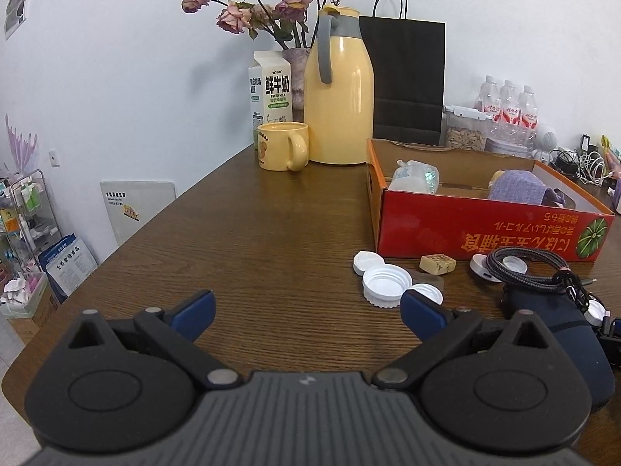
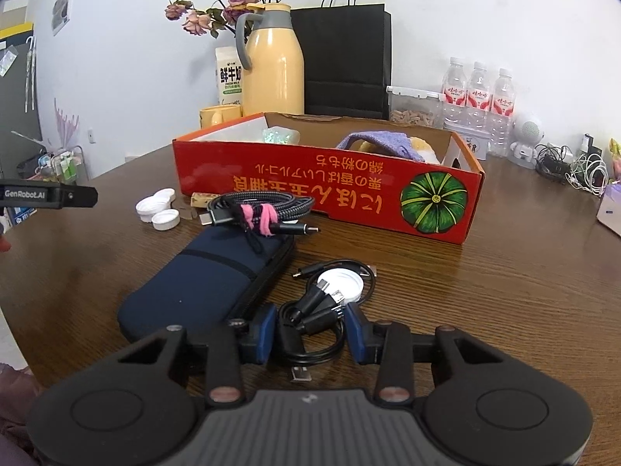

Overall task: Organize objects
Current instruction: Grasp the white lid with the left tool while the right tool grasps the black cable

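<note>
A red cardboard box [image 2: 349, 198] stands open on the wooden table, also in the left wrist view [image 1: 485, 229]; it holds a purple cloth [image 2: 378, 143] and a plastic bag [image 1: 413, 176]. In front of it lie white caps [image 2: 157, 209], a braided cable with a pink tie [image 2: 260, 209], a navy pouch [image 2: 205, 283] and a black coiled cable with a white puck [image 2: 330, 303]. My right gripper [image 2: 312, 334] is part closed with its pads either side of the black cable. My left gripper [image 1: 306, 314] is open and empty above bare table, left of the caps [image 1: 384, 281].
A yellow thermos [image 1: 337, 89], yellow mug [image 1: 283, 151], milk carton [image 1: 269, 89], flower vase and black paper bag [image 1: 403, 77] stand at the back. Water bottles [image 2: 477, 97], a snack container and tangled chargers [image 2: 574, 167] sit at the back right. The table edge drops off on the left.
</note>
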A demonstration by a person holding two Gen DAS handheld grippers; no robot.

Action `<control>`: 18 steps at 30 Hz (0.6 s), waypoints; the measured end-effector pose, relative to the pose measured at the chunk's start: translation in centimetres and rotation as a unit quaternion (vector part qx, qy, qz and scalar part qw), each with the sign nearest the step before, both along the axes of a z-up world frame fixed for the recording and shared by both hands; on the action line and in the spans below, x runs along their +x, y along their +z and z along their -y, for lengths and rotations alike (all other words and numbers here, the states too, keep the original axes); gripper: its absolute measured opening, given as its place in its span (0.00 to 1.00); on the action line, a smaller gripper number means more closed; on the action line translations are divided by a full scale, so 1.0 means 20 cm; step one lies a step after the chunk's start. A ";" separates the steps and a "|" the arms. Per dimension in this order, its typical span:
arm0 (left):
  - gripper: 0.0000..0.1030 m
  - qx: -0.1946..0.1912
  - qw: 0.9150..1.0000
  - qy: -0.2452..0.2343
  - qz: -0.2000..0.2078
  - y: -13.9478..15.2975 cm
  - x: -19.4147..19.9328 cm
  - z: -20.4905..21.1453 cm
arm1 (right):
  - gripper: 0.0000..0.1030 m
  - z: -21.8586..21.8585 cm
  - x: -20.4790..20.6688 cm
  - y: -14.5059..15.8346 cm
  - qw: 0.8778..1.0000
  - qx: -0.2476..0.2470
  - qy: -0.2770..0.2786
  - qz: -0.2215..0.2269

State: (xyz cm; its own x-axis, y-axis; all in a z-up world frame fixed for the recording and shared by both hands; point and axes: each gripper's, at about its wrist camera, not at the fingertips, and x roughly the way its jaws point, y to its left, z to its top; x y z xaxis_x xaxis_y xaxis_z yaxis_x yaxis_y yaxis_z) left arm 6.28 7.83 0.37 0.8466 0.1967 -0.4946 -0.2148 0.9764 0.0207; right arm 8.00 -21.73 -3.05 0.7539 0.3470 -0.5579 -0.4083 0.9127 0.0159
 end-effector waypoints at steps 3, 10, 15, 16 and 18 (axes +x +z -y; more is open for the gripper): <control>1.00 0.000 1.000 0.001 -0.002 -0.01 0.01 -0.01 | 0.34 0.01 0.00 0.01 1.000 0.003 -0.003 0.004; 1.00 0.002 1.000 0.006 -0.009 -0.03 0.08 -0.01 | 0.34 0.08 0.00 0.05 0.999 0.011 -0.019 0.023; 1.00 0.009 1.000 0.007 -0.013 -0.04 0.17 -0.01 | 0.34 0.13 0.03 0.08 0.999 0.013 -0.038 0.035; 1.00 0.010 1.000 0.007 -0.015 -0.04 0.19 -0.01 | 0.34 0.14 0.04 0.08 0.998 0.014 -0.042 0.037; 1.00 0.011 1.000 0.005 -0.021 -0.05 0.24 -0.01 | 0.34 0.15 0.05 0.09 0.998 0.014 -0.049 0.041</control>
State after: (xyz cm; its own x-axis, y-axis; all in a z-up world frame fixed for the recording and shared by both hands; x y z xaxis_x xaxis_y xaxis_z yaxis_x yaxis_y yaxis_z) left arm 11.08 7.99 -0.54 0.8229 0.2162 -0.5255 -0.2234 0.9734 0.0506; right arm 9.01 -24.71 -1.25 0.8277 0.2842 -0.4839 -0.3180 0.9480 0.0129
